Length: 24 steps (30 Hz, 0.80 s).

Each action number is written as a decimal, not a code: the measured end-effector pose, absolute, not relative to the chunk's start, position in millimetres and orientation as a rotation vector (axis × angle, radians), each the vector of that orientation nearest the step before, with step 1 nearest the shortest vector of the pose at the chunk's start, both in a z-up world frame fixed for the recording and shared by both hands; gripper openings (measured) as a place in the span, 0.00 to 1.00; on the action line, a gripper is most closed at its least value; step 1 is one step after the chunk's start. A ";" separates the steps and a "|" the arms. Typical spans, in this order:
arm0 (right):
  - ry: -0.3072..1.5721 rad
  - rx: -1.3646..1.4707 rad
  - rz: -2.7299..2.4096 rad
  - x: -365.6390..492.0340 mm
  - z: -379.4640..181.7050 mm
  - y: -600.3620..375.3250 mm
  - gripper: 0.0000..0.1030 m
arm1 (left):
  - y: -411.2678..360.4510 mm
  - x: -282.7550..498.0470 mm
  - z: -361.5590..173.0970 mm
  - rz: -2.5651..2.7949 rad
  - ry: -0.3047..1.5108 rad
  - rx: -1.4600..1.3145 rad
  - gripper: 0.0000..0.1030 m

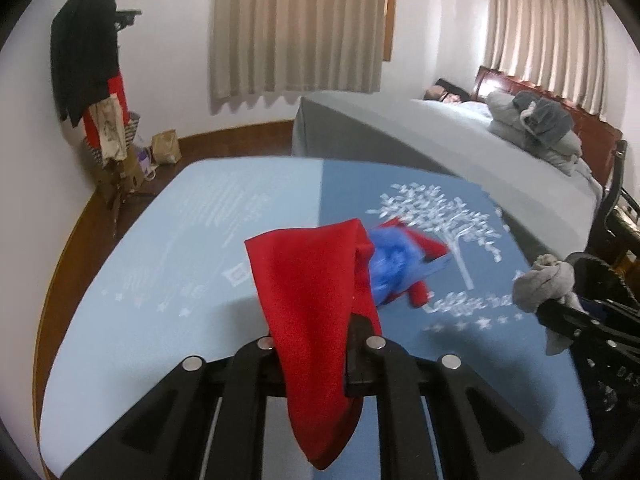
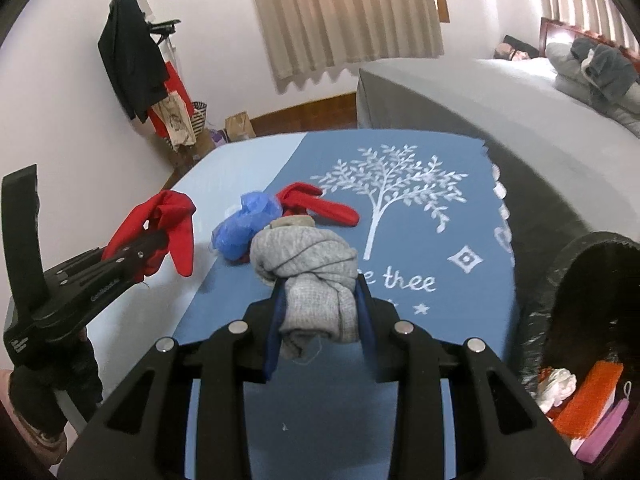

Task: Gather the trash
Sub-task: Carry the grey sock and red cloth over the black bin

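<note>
Nearest, right tongs (image 2: 320, 320) clenched on knotted grey sock (image 2: 308, 272), lifted clear for the black bin (image 2: 536, 320) alongside. Left tongs (image 1: 316, 344) gripping red cloth (image 1: 308, 288). Blue bag (image 2: 248, 224) and red sock (image 2: 320, 204) left on worktop (image 2: 440, 240).

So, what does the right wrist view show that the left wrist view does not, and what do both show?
Only the right wrist view shows the black bin at the right, with white, orange and pink items inside, and the whole left tongs from the side.

Only the left wrist view shows the red cloth close up, hanging down between its tongs.

Both show the knotted grey cloth in the right tongs, the blue plastic bag and the other red cloth on the blue tablecloth, and the grey bed.
</note>
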State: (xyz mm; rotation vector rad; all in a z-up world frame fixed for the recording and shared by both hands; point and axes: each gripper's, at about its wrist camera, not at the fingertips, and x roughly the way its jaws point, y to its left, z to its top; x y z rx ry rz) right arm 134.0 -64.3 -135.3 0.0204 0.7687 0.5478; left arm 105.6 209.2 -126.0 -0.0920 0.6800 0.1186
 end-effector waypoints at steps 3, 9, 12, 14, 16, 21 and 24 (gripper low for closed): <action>0.751 0.031 0.538 132.3 -128.3 -74.2 0.31 | 194.6 105.0 -113.4 0.091 0.654 -0.081 0.12; 0.705 0.046 0.506 127.4 -111.9 -98.1 0.31 | 161.4 106.4 -95.4 0.026 0.622 -0.060 0.12; 0.687 0.053 0.489 125.8 -105.0 -109.9 0.31 | 145.5 108.5 -90.6 -0.012 0.614 -0.054 0.12; 0.676 0.060 0.475 123.2 -100.2 -119.5 0.31 | 132.9 111.0 -87.3 -0.040 0.608 -0.048 0.12; 0.664 0.066 0.458 121.1 -95.6 -130.5 0.31 | 124.1 111.9 -85.9 -0.061 0.604 -0.047 0.12; 0.642 0.084 0.412 116.7 -87.4 -157.2 0.31 | 94.5 115.1 -80.0 -0.127 0.591 -0.032 0.12; 0.631 0.093 0.383 114.4 -84.8 -173.6 0.31 | 77.0 117.0 -77.6 -0.161 0.587 -0.023 0.12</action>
